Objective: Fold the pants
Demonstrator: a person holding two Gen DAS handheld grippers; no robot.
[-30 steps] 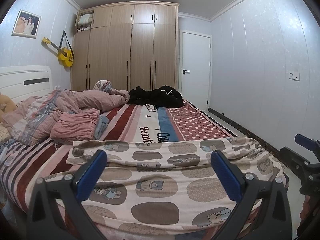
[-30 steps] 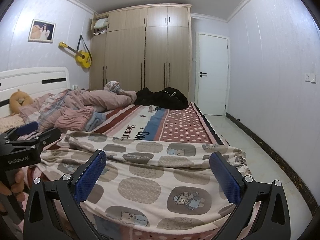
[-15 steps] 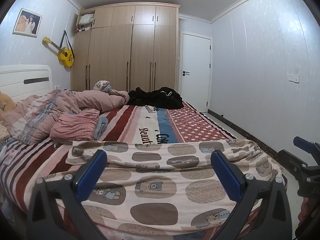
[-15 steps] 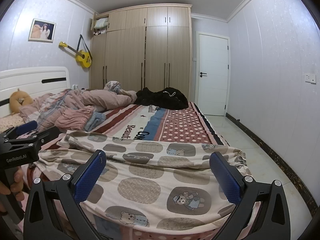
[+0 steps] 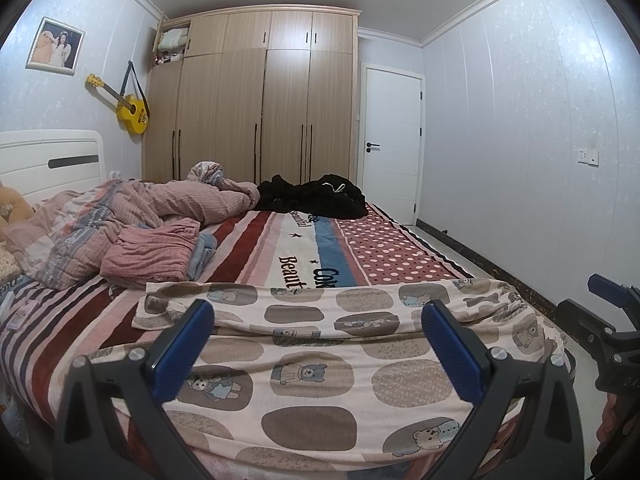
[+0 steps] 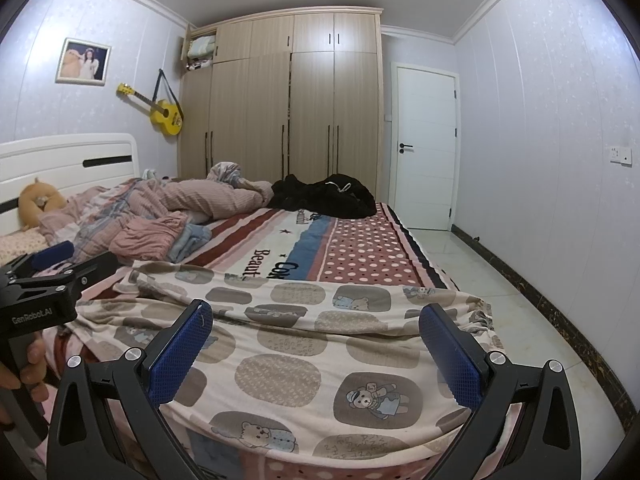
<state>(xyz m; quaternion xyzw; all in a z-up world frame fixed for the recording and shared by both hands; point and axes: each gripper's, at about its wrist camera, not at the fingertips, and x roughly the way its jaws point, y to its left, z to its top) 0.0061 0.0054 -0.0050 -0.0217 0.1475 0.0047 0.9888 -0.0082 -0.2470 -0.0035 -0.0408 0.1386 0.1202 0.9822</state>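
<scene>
Left wrist view: I see my left gripper (image 5: 318, 344) with its blue-padded fingers (image 5: 182, 350) spread wide, holding nothing, poised above the cream bear-print pants (image 5: 320, 360) that lie flat across the near end of the striped, polka-dotted bed cover (image 5: 360, 248). My right gripper (image 6: 316, 348) is spread the same way over the same pants (image 6: 320, 344), their gathered waistband by the bed's right edge. Farther up the bed I make out a rumpled pink quilt (image 5: 160, 216) and a black garment heap (image 5: 316, 196). A yellow guitar (image 5: 128, 106) hangs beside the wooden wardrobe (image 5: 256, 100).
</scene>
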